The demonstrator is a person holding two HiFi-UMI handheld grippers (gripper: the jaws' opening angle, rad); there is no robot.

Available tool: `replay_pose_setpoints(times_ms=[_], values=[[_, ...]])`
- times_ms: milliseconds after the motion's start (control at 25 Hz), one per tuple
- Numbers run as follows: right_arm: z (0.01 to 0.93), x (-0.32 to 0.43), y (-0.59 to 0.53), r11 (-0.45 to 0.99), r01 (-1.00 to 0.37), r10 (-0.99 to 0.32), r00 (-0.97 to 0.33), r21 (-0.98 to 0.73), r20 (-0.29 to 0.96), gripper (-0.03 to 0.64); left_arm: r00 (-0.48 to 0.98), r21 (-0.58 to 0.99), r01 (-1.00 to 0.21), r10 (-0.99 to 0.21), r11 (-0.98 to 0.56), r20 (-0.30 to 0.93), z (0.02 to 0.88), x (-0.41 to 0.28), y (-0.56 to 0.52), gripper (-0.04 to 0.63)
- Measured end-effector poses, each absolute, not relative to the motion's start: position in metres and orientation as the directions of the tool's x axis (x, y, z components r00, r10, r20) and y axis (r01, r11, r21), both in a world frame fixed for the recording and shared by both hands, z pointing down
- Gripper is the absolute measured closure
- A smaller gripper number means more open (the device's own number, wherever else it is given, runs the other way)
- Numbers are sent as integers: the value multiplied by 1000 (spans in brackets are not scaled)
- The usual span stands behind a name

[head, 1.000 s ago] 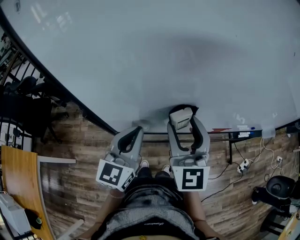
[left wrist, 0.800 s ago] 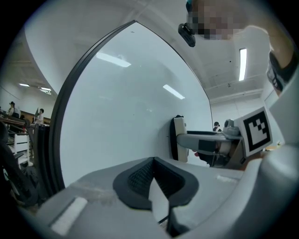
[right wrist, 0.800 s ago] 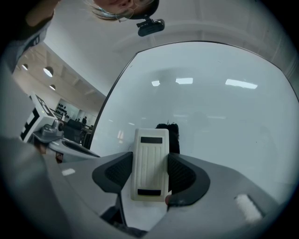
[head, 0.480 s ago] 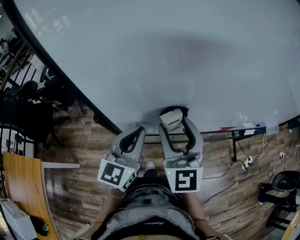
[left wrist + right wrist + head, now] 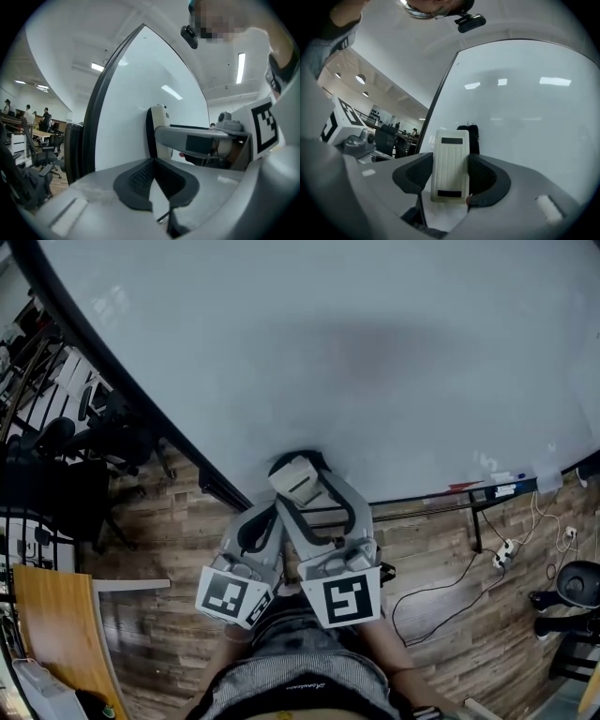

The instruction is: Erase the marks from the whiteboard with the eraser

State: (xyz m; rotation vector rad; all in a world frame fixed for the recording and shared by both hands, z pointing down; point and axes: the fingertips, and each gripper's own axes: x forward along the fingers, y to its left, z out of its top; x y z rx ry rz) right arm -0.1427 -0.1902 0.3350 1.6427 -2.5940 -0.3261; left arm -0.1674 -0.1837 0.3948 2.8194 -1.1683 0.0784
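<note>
The whiteboard (image 5: 375, 343) fills the upper head view; I make out no clear marks on it. My right gripper (image 5: 302, 486) is shut on the white eraser (image 5: 296, 478), whose dark felt is pressed against the board's lower part, near its frame. In the right gripper view the eraser (image 5: 450, 164) stands upright between both pads, against the whiteboard (image 5: 525, 117). Just left of and below it, my left gripper (image 5: 260, 524) is shut and holds nothing. The left gripper view shows its pads (image 5: 140, 178) meeting, with the eraser (image 5: 160, 126) ahead.
A ledge with markers (image 5: 497, 489) runs along the board's lower right edge. Office chairs (image 5: 66, 456) stand at the left, a wooden desk (image 5: 47, 634) at the lower left. Cables and a power strip (image 5: 506, 547) lie on the wooden floor at the right.
My right gripper has carried the eraser leftward along the board's lower part, ending close beside the left gripper. The left gripper has hardly moved.
</note>
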Motion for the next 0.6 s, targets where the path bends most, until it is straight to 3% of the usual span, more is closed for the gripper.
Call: replay_pose_setpoints(times_ms=[600], values=[[332,-120,-188,381,-906,-910,-403,186,-99,374,760,69,-649,-643,-758,89,401,-148,-181,592]])
